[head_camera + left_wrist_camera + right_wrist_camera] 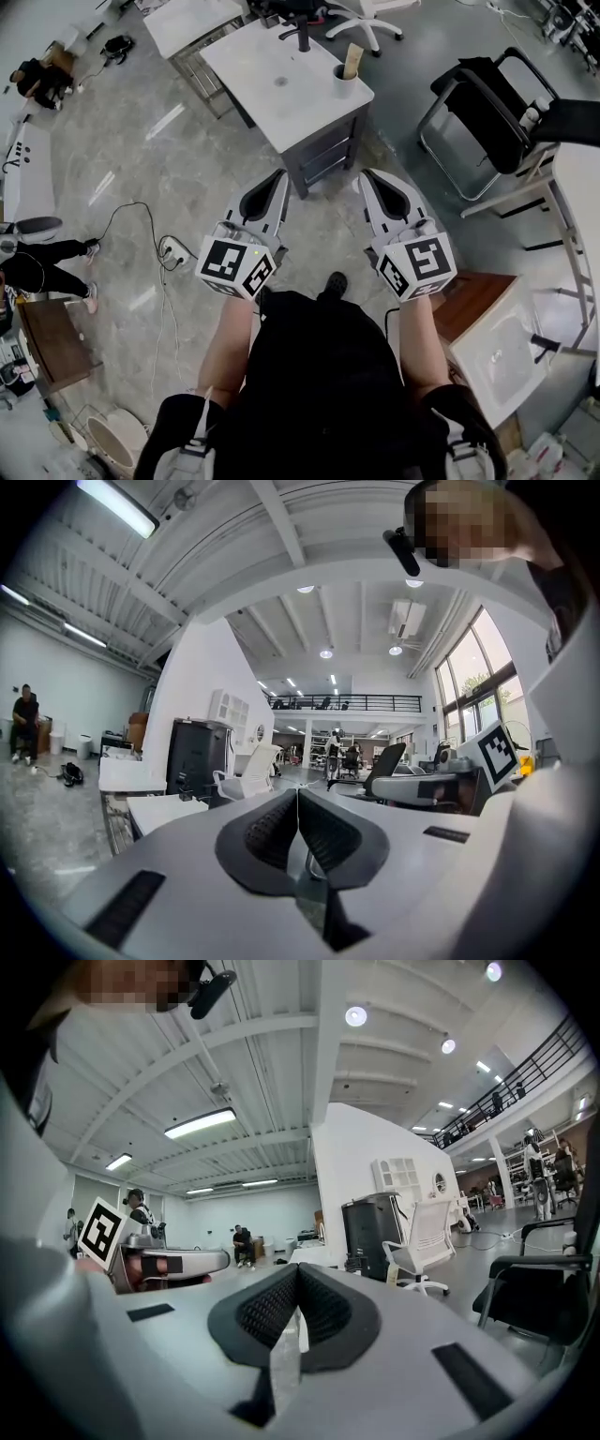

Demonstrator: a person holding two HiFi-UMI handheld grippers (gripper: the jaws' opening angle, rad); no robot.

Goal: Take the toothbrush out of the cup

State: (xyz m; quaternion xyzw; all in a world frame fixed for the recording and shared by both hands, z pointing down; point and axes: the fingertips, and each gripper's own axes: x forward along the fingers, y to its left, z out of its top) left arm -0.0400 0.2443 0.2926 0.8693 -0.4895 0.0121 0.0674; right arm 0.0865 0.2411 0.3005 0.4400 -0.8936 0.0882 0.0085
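Observation:
In the head view a white cup (344, 81) stands on the right corner of a white washstand (272, 89), with a tan toothbrush (352, 59) sticking up out of it. A black faucet (303, 37) rises behind the basin. Both grippers are held level in front of the person, well short of the washstand. The left gripper (279, 176) has its jaws together with nothing between them, as the left gripper view shows (297, 795). The right gripper (367, 176) is likewise shut and holds nothing (298, 1271). In both gripper views the cup cannot be made out.
Two black chairs (483, 112) stand right of the washstand beside a white table (577, 178). A cable and power strip (169, 249) lie on the floor at left. Another basin unit (497, 352) sits at lower right. People sit at the far left (37, 80).

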